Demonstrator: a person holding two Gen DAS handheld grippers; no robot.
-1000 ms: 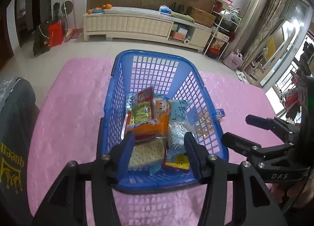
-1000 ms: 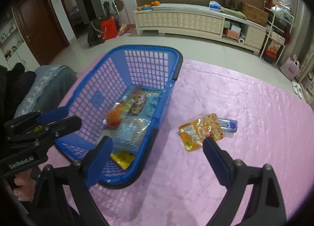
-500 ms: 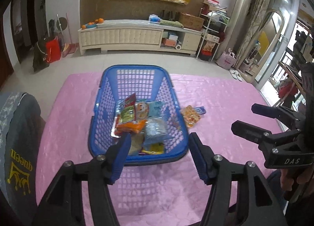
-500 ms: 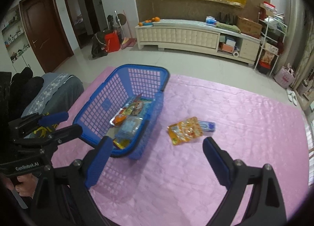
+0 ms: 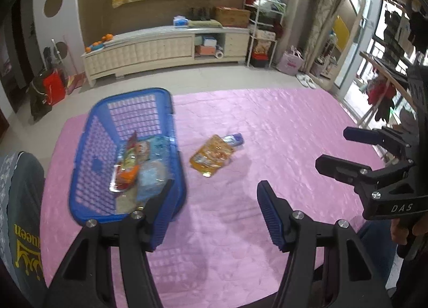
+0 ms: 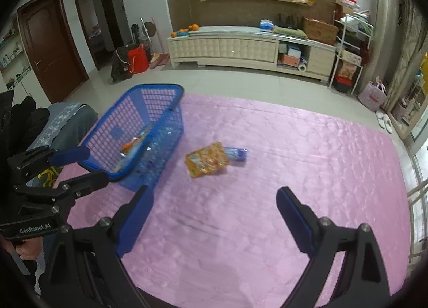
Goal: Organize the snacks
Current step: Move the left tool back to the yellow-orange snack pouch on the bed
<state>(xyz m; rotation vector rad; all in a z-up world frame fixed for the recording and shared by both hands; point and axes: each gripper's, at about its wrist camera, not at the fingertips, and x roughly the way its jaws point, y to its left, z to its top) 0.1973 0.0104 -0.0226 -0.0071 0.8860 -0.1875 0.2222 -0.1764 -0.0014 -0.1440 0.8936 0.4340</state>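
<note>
A blue plastic basket (image 5: 91, 163) (image 6: 160, 88) stands on the pink tablecloth (image 5: 281, 131) and holds several snack packets (image 5: 128, 171). To its right an orange snack packet (image 5: 212, 154) (image 6: 207, 159) lies flat on the cloth. A small blue-purple packet (image 5: 234, 139) (image 6: 236, 153) touches its far corner. My left gripper (image 5: 215, 187) hovers open and empty above the cloth, just right of the basket's near corner. My right gripper (image 6: 214, 191) is wide open and empty, held above the cloth short of the orange packet. Each gripper also shows at the edge of the other's view.
A chair draped with a grey garment (image 5: 21, 201) (image 6: 61, 120) stands against the table's left side, beside the basket. Beyond the table's far edge are bare floor and a cream sideboard (image 5: 160, 48). A person's hand (image 6: 24, 250) grips the left gripper's handle.
Both grippers have drawn back and up from the basket, which now looks smaller. The left gripper swung right off the basket, and its jaws widened a little. The packets have not moved.
</note>
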